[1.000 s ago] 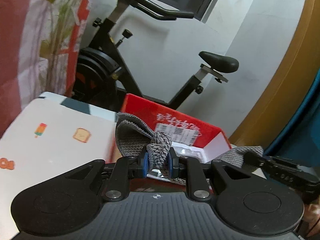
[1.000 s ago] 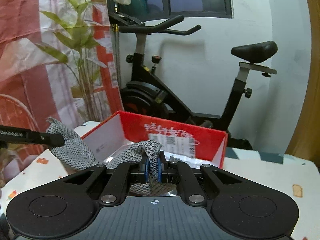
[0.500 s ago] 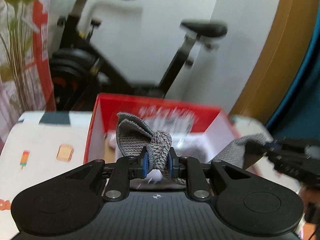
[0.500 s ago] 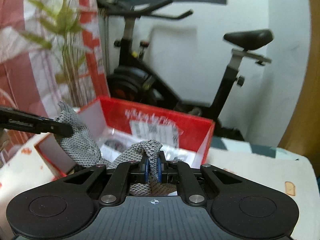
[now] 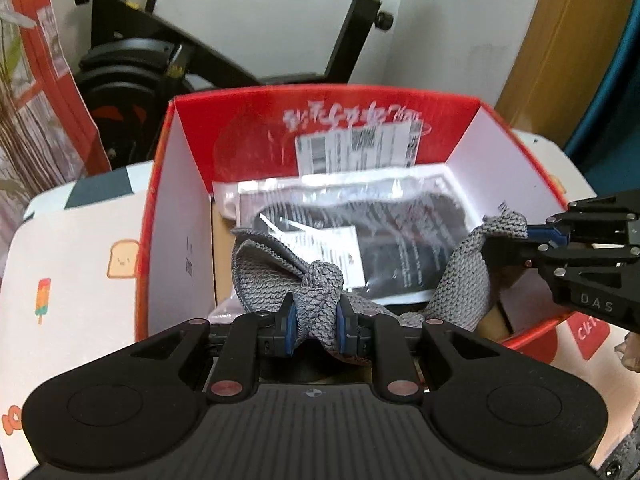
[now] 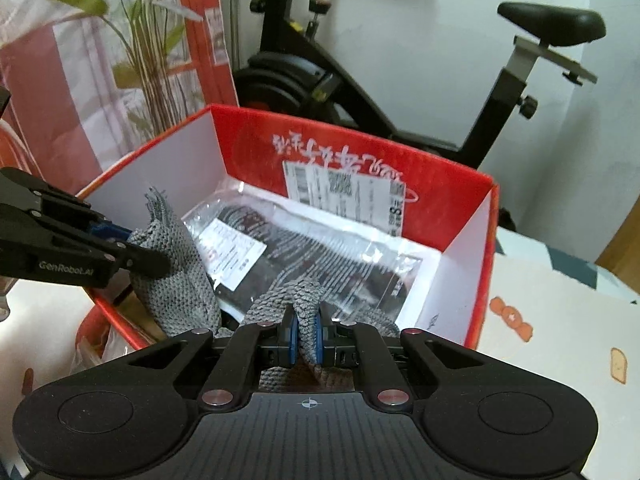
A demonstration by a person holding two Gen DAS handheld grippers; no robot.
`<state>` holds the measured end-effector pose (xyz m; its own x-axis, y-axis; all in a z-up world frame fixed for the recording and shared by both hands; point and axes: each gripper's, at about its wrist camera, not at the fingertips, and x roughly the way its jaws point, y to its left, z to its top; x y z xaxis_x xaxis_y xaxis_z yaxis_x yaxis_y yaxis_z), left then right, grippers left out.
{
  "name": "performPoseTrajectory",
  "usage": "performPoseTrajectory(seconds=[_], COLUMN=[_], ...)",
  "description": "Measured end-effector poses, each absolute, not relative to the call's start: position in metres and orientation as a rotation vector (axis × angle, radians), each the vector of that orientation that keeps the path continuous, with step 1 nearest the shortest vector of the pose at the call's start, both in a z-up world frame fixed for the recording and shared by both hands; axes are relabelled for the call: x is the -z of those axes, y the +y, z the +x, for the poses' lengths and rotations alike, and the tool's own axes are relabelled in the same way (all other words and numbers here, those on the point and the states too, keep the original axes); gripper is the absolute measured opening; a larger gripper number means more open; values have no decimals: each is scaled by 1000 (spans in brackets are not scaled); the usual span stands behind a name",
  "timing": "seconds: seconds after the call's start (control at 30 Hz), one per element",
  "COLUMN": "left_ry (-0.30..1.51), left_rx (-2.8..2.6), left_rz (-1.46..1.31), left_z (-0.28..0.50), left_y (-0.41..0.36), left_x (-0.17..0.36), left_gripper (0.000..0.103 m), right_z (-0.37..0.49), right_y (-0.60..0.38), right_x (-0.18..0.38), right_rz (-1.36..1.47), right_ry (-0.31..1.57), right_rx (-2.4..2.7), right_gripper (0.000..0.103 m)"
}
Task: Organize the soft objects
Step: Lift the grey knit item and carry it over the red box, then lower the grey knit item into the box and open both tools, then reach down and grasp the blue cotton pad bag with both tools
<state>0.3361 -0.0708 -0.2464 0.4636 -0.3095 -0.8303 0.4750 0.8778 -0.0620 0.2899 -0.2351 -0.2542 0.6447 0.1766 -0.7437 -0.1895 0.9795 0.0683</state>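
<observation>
A grey knitted cloth point(image 5: 320, 280) hangs between both grippers over the open red box point(image 5: 320, 108). My left gripper point(image 5: 318, 320) is shut on one bunched end of it. My right gripper point(image 6: 306, 334) is shut on the other end point(image 6: 296, 300). In the left wrist view the right gripper point(image 5: 532, 236) comes in from the right, pinching the cloth's far corner. In the right wrist view the left gripper point(image 6: 132, 248) comes in from the left the same way. The cloth's middle sags inside the box, above a clear plastic bag holding a dark item point(image 6: 320, 248).
The red box point(image 6: 360, 152) stands on a white table point(image 5: 80, 260) printed with toast and ice-lolly pictures. A black exercise bike point(image 6: 400, 92) stands behind the table against the white wall. A plant point(image 6: 140, 40) and a red-and-white curtain are at the left.
Both grippers have moved forward and tipped down over the box with the cloth held between them. The cloth now hangs lower, inside the box walls.
</observation>
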Motion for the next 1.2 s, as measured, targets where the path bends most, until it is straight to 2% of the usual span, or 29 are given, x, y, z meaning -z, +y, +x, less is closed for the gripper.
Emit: performPoseTrajectory(seconds=[0.17,0.23,0.3,0.37,0.4,0.43,0.47,0.53,0.67,0.73,0.87,0.9,1.2], left_ry=[999,993,978,952,938,919,899,845,761,719,628,614,632], left_rx=[480,481,481,493,499,507,513,523,519,510,496,496,496], left_rz=[210,216,232,251,256,259,263,261,201,168,126,115,40], left_z=[338,336,336,335,333,329,327,318,306,297,271,265,213], left_y=[-74,-74,-78,-80,-80,-79,-79,-77,-68,-62,-50,-47,-18], left_x=[254,253,253,250,247,243,239,228,209,201,189,188,205], left_gripper=[21,23,29,47,54,66,72,76,84,87,91,91,91], right_z=[292,291,289,286,284,281,278,270,249,236,209,202,152], right_y=[-233,-232,-231,-231,-232,-233,-234,-237,-242,-246,-249,-248,-234], right_x=[258,256,252,247,243,238,233,223,203,196,193,194,227], right_rz=[-16,-27,-41,-52,-52,-49,-44,-40,-25,0,27,34,133], right_ry=[868,867,848,823,803,781,758,703,595,549,488,481,510], right_rx=[-207,-201,-195,-185,-181,-178,-176,-159,-140,-136,-136,-131,-124], right_gripper=[9,20,26,31,38,47,51,64,73,85,96,103,103])
